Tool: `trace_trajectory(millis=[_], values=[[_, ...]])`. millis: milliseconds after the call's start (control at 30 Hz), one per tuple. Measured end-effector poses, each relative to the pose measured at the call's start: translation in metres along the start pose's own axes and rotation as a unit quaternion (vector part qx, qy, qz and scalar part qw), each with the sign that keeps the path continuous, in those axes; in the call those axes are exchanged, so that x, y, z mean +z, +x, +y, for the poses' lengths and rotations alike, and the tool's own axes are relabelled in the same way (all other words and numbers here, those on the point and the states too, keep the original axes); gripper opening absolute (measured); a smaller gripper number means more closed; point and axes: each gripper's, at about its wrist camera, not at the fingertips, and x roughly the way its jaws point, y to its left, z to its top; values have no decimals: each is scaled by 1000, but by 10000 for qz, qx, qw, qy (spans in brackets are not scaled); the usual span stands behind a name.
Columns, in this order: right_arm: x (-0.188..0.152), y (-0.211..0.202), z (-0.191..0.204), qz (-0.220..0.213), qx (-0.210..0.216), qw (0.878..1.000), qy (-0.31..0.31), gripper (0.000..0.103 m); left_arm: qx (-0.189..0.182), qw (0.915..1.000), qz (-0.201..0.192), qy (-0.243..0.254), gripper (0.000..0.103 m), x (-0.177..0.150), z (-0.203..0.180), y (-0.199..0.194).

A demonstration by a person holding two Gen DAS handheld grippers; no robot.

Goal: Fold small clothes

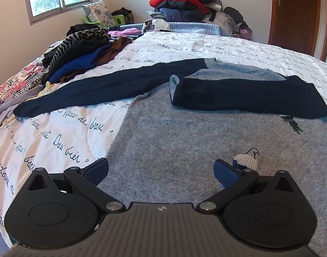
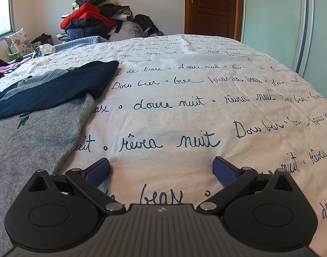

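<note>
sweater [image 1: 184, 141]: heather grey body, navy sleeves [image 1: 244, 94], small embroidered bird motif [image 1: 247, 160] in white and navy. bedcover [image 2: 206, 117]: white, printed with dark blue cursive script. far left pile of clothes [image 1: 84, 49]: black-and-white chevron stripes, royal blue, brown. far heap [image 1: 180, 2]: red, black, navy. gripper pads [image 2: 99, 169]: textured blue, on black arms. door [image 2: 210, 8]: reddish-brown wood.

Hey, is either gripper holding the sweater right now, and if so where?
Neither. The left gripper is open above the sweater body, and the right gripper is open over the bedspread.
</note>
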Motion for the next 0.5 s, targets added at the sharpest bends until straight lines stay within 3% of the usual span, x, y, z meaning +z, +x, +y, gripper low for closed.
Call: trace_trajectory(millis=[500], values=[[0, 0, 0, 1, 0, 10000, 1, 103, 107, 9998, -84, -122, 103, 5, 18, 1]])
